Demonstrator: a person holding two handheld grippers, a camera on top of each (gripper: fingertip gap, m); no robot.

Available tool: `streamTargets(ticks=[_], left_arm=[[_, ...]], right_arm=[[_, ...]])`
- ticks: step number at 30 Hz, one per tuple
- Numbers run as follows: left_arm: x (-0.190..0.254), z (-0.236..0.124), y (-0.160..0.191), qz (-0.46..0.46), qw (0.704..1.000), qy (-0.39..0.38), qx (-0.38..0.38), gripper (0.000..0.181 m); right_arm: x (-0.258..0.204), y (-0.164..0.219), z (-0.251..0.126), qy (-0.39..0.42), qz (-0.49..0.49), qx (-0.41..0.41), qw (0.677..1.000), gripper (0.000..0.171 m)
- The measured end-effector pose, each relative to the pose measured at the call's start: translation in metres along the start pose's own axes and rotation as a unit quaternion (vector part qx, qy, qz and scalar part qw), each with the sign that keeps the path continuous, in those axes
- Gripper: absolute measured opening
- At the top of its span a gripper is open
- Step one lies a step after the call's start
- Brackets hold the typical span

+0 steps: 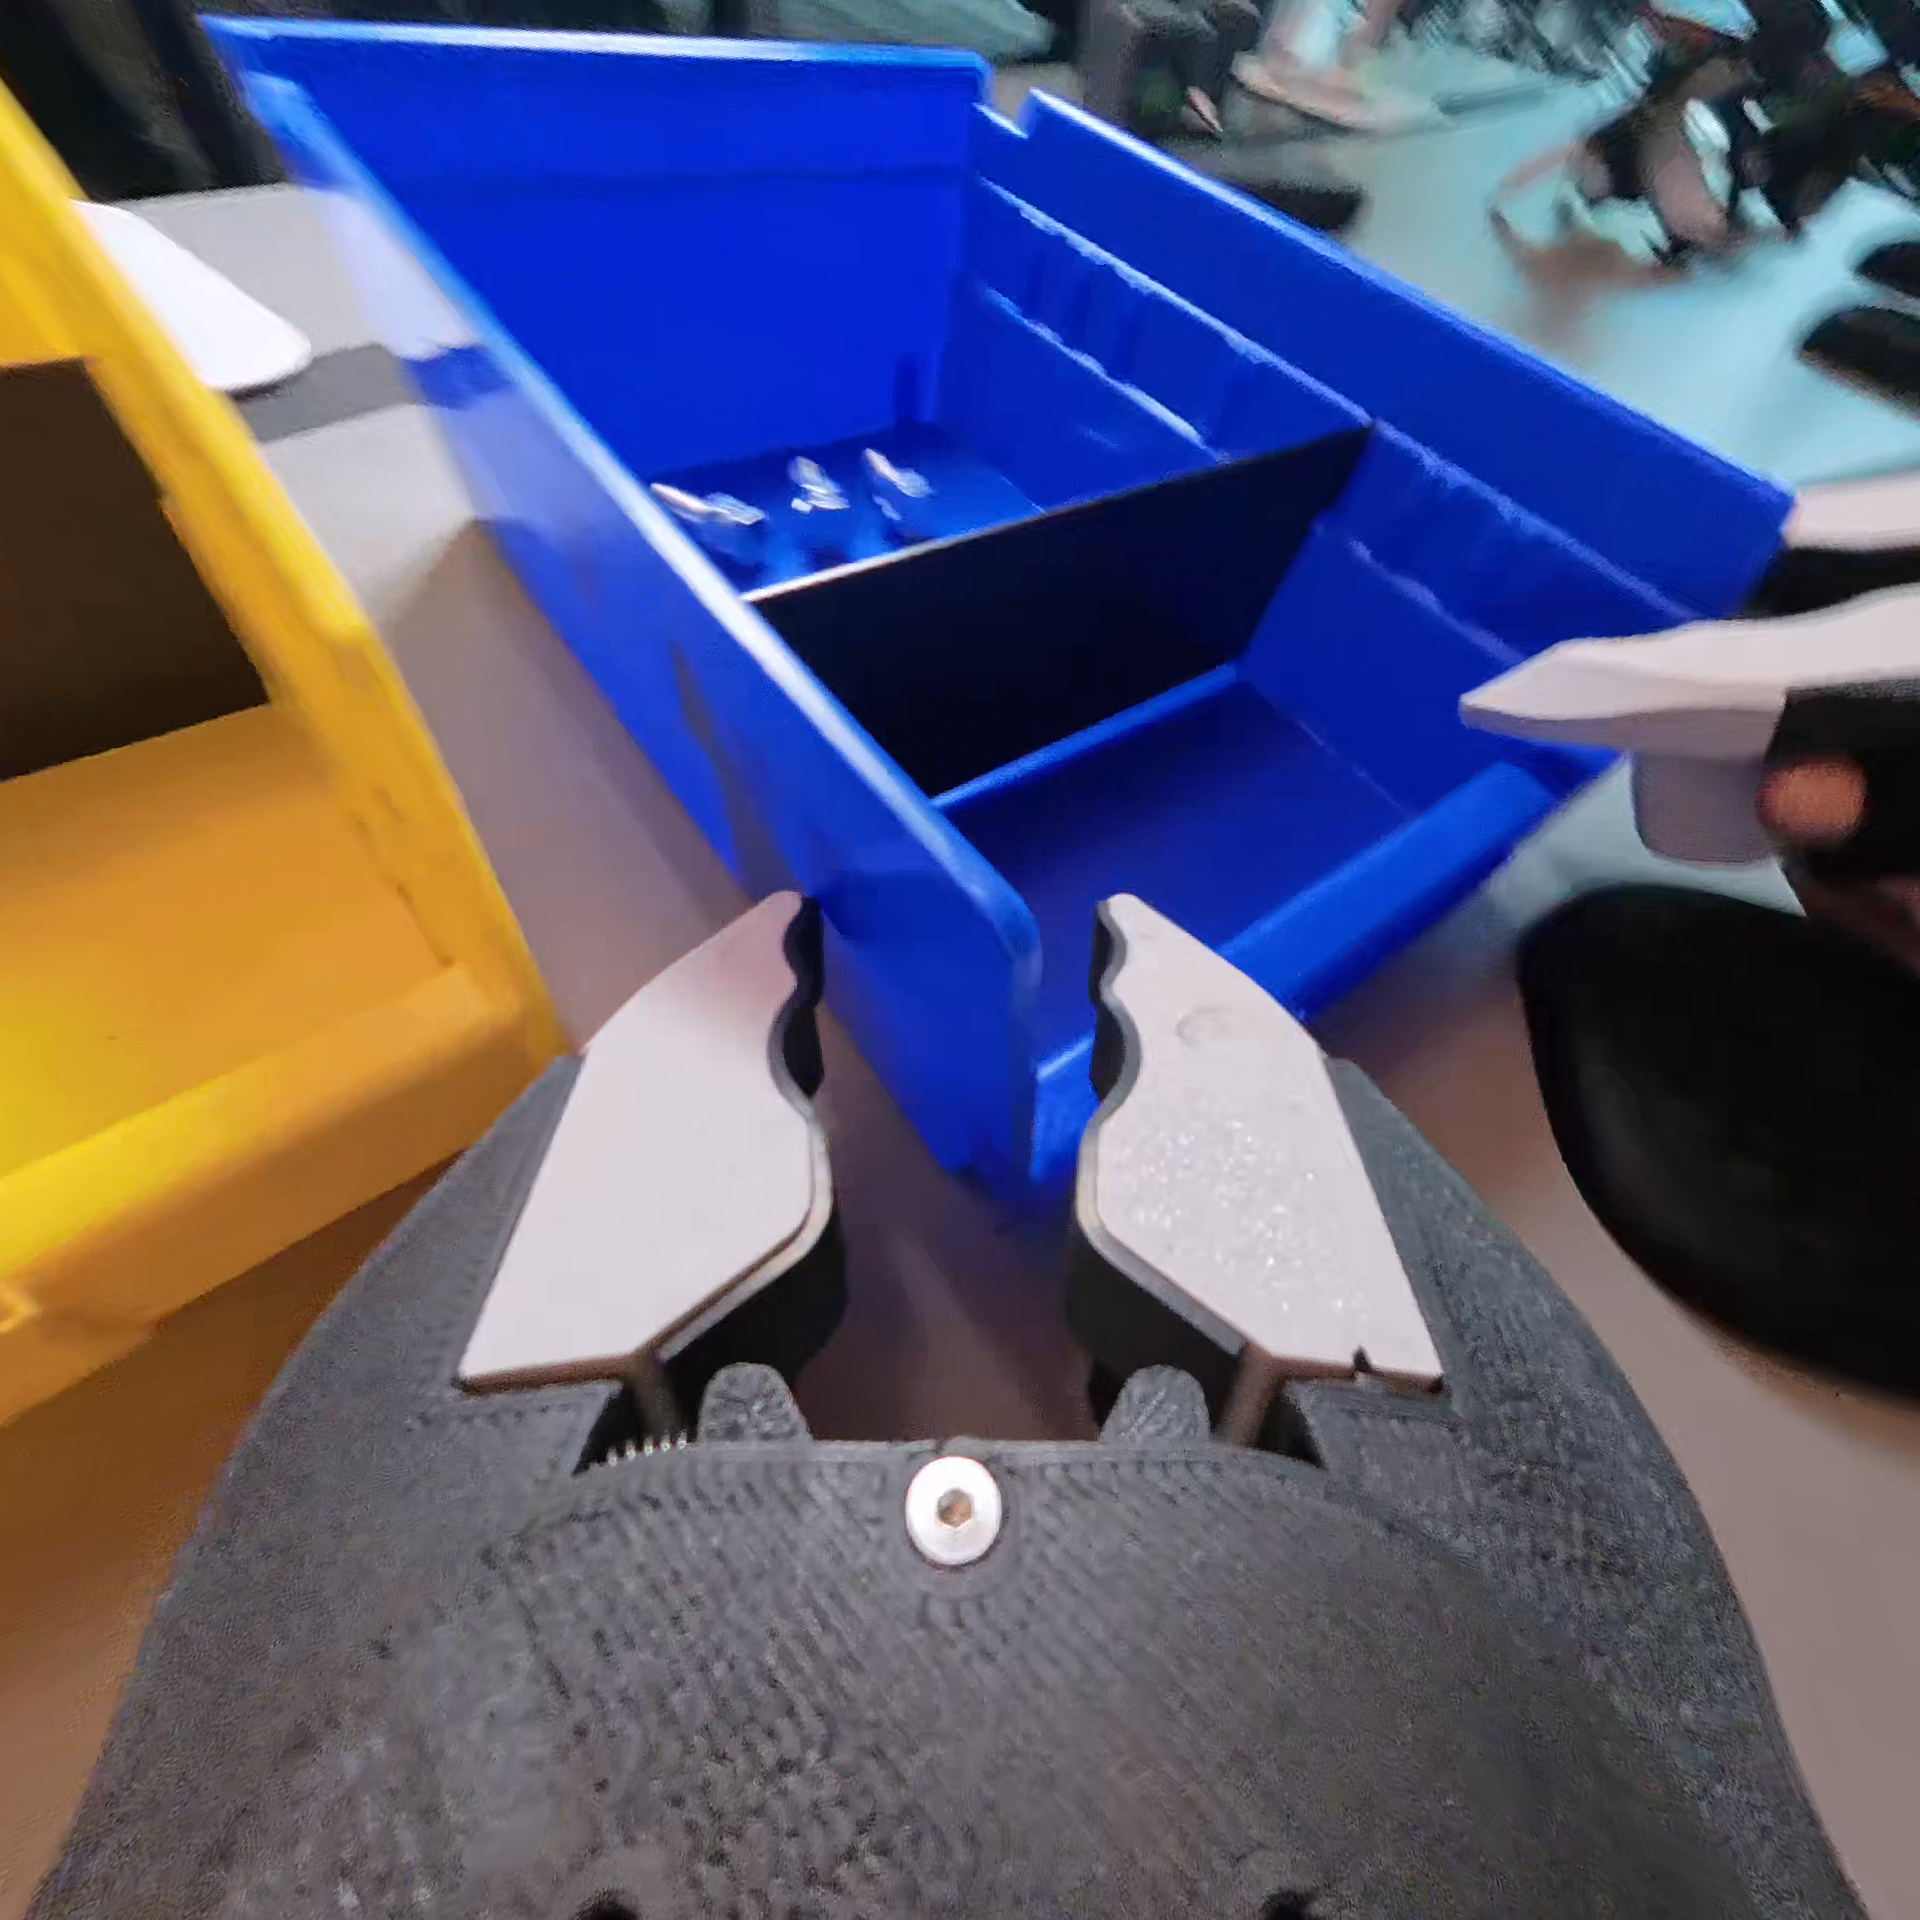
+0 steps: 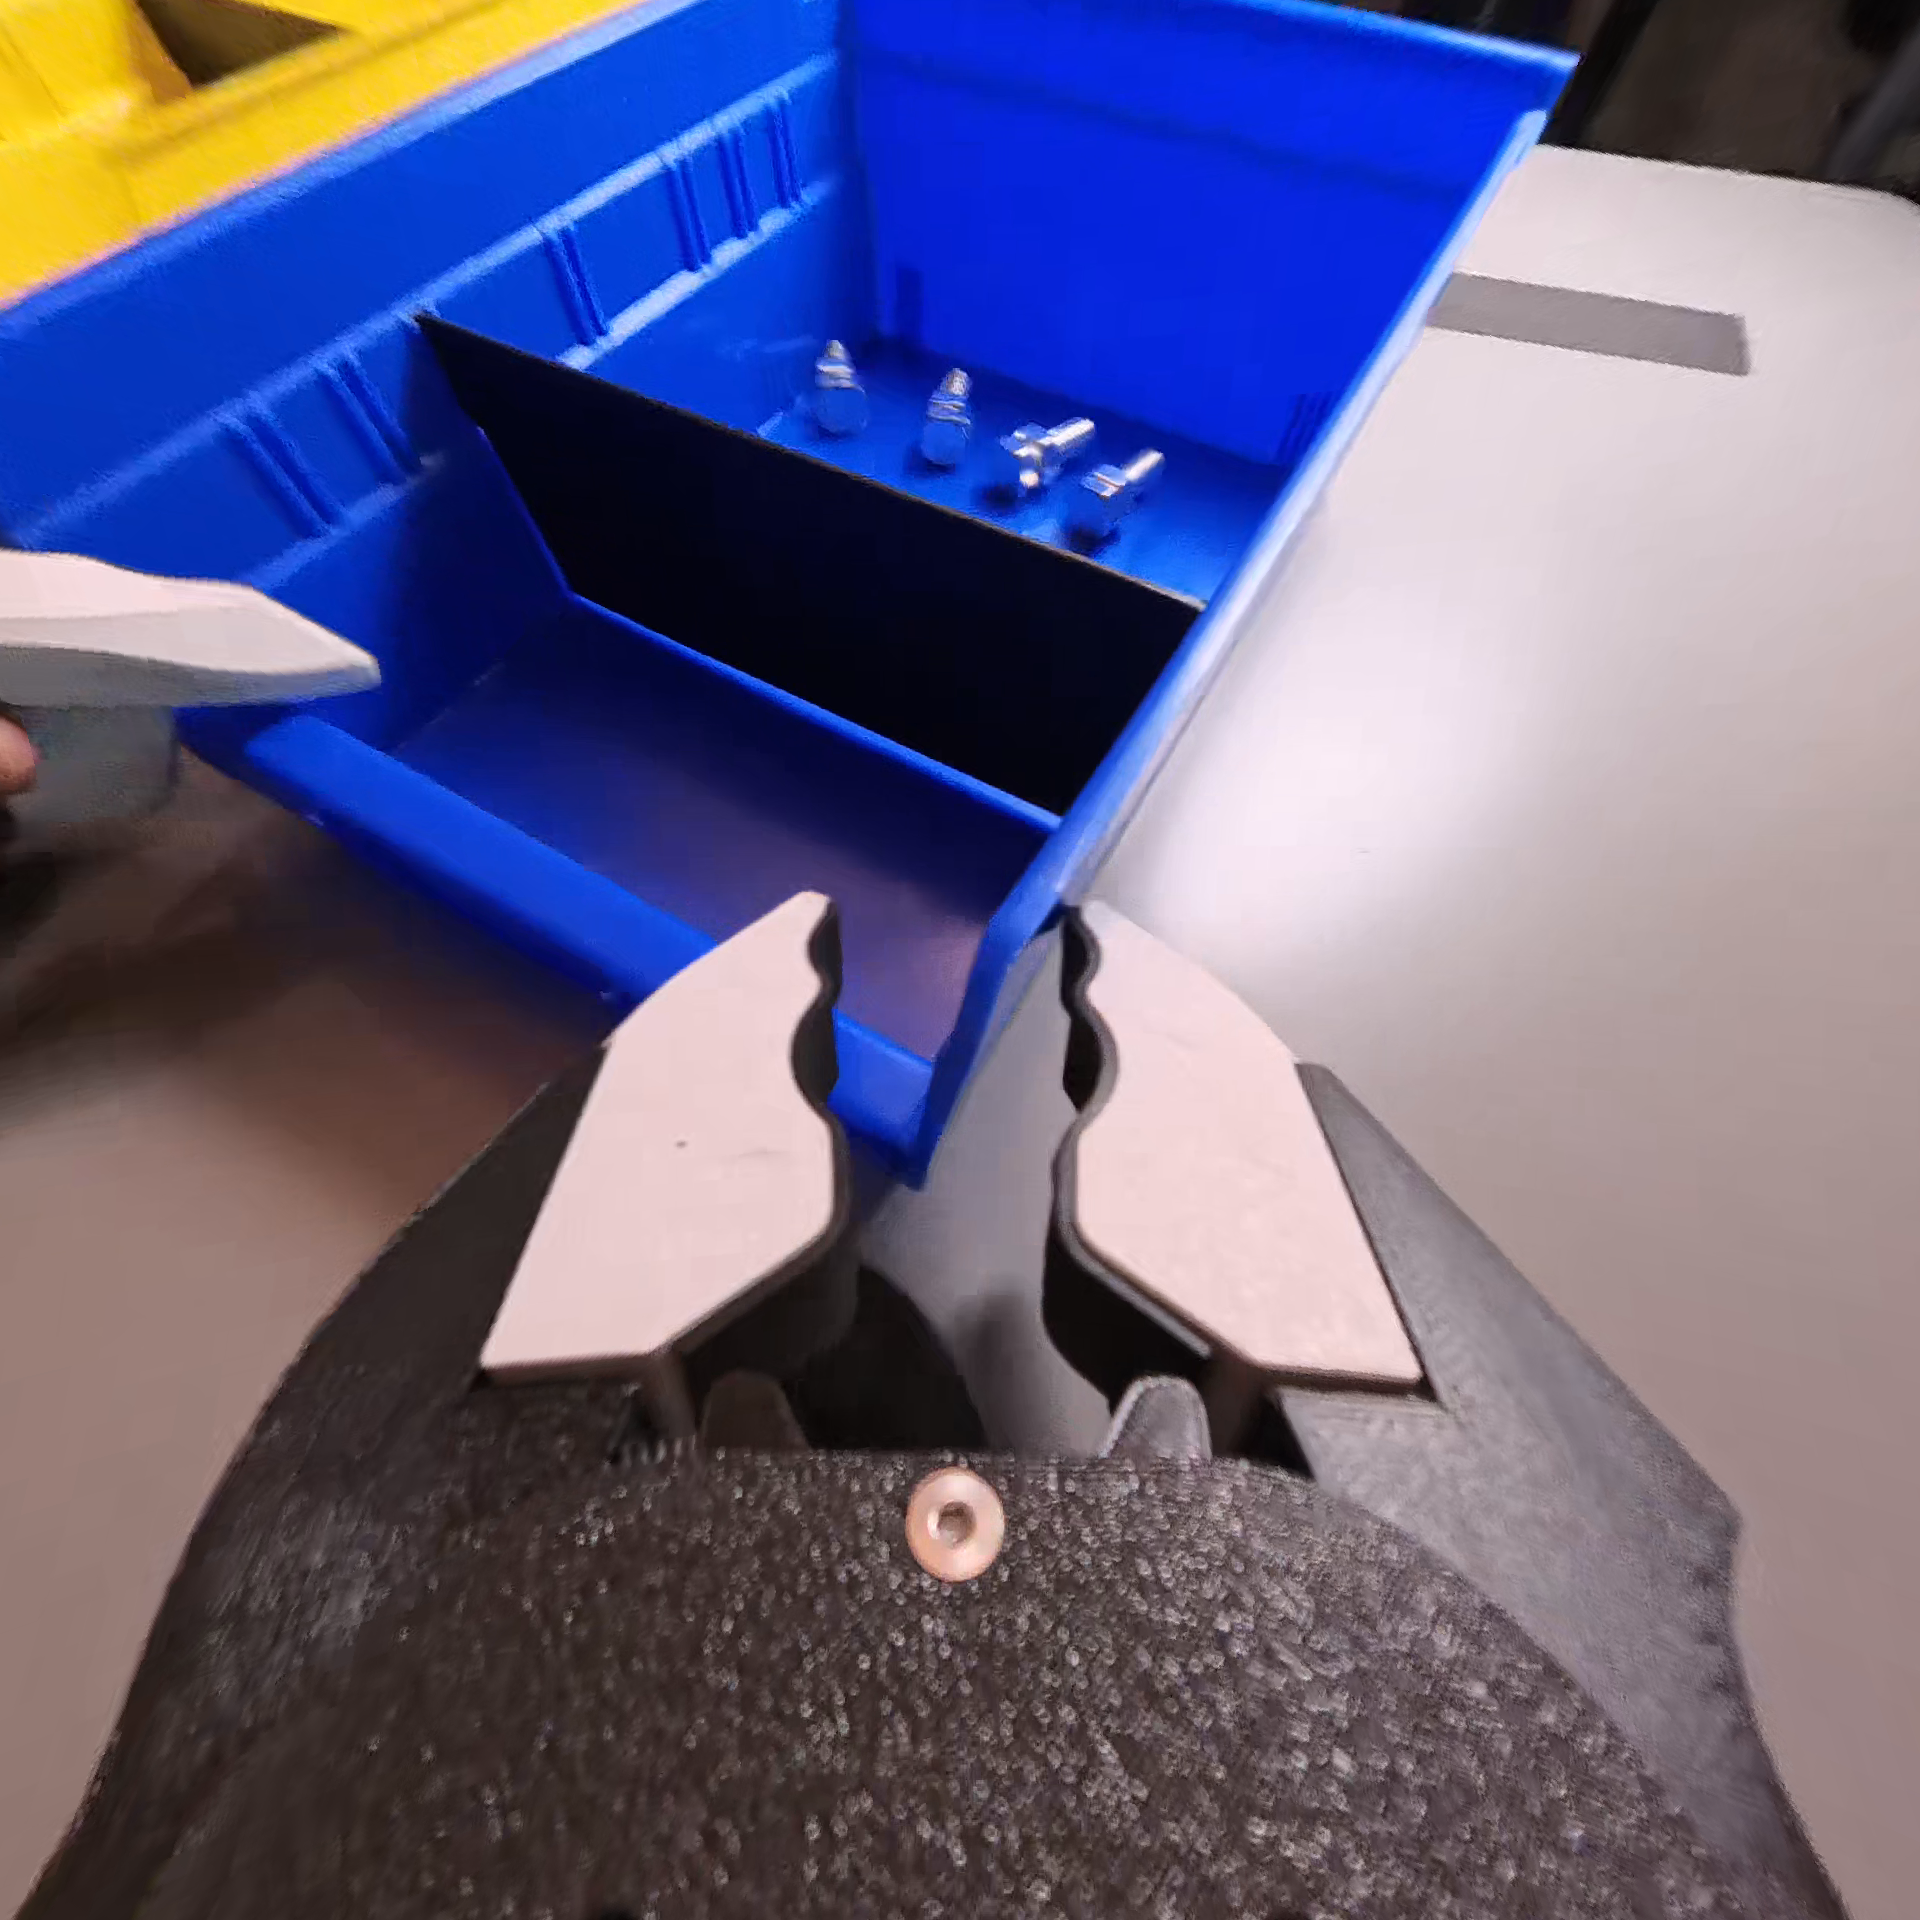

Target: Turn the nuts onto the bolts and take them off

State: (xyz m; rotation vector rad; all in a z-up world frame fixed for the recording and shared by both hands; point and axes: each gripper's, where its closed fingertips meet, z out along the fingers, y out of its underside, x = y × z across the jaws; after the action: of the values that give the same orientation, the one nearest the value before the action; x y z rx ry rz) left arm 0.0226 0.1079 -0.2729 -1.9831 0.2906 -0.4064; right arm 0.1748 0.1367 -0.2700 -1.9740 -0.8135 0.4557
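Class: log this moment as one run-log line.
left tongs open, empty | right tongs open, empty | bolts in blue bin far compartment | near compartment empty

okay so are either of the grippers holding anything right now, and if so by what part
Nothing is held. The left gripper and right gripper are both open and empty, each at a near corner of the blue bin. The bolts lie untouched in its far compartment.

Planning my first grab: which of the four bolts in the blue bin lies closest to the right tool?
The rightmost bolt, lying nearest the black divider and the bin's right wall; the other three sit farther left and back.
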Motion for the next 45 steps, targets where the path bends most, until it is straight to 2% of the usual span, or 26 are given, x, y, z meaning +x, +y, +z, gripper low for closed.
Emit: streamTargets(ticks=[1, 2, 5, 7, 11, 15, 20, 23, 26, 31, 35, 39, 45], left_arm=[[-0.006, 0.002, -0.004, -0.009, 1.0, -0.027, 0.01, 0.045], [-0.008, 0.002, -0.007, -0.008, 0.999, -0.041, 0.017, 0.039], [-0.008, 0.005, -0.016, -0.005, 0.998, -0.049, 0.029, 0.033], [-0.011, 0.0, -0.03, 0.017, 0.996, -0.069, 0.058, 0.019], [-0.005, -0.012, -0.054, 0.057, 0.991, -0.08, 0.091, 0.013], [0.0, -0.038, -0.08, 0.067, 0.985, -0.081, 0.134, 0.01], [0.001, -0.1, -0.121, 0.085, 0.969, -0.105, 0.205, 0.009], [-0.014, -0.16, -0.144, 0.095, 0.954, -0.142, 0.245, 0.009], [-0.047, -0.228, -0.151, 0.095, 0.936, -0.206, 0.27, 0.008], [-0.114, -0.335, -0.124, 0.077, 0.904, -0.318, 0.273, 0.008], [-0.168, -0.389, -0.083, 0.064, 0.889, -0.386, 0.237, 0.008], [-0.212, -0.403, -0.032, 0.045, 0.884, -0.418, 0.203, 0.008], [-0.244, -0.383, 0.036, 0.05, 0.884, -0.43, 0.175, 0.007]], right_arm=[[0.007, -0.002, 0.003, 0.025, -0.011, 0.0, 1.0, 0.026], [0.011, -0.003, 0.004, 0.04, -0.022, 0.0, 0.999, 0.022], [0.022, -0.007, 0.004, 0.079, -0.029, 0.01, 0.996, 0.017], [0.027, -0.018, -0.006, 0.105, -0.042, 0.039, 0.993, 0.011], [0.027, -0.04, -0.031, 0.146, -0.068, 0.085, 0.983, 0.009], [0.013, -0.073, -0.06, 0.161, -0.083, 0.138, 0.974, 0.009], [-0.026, -0.129, -0.104, 0.152, -0.116, 0.217, 0.957, 0.011], [-0.069, -0.173, -0.122, 0.102, -0.125, 0.28, 0.946, 0.012], [-0.127, -0.214, -0.117, 0.036, -0.141, 0.325, 0.934, 0.013], [-0.237, -0.257, -0.071, -0.086, -0.148, 0.352, 0.92, 0.014], [-0.313, -0.257, -0.01, -0.179, -0.116, 0.325, 0.921, 0.014], [-0.361, -0.232, 0.047, -0.216, -0.099, 0.289, 0.927, 0.014], [-0.381, -0.179, 0.099, -0.217, -0.113, 0.248, 0.937, 0.014]])
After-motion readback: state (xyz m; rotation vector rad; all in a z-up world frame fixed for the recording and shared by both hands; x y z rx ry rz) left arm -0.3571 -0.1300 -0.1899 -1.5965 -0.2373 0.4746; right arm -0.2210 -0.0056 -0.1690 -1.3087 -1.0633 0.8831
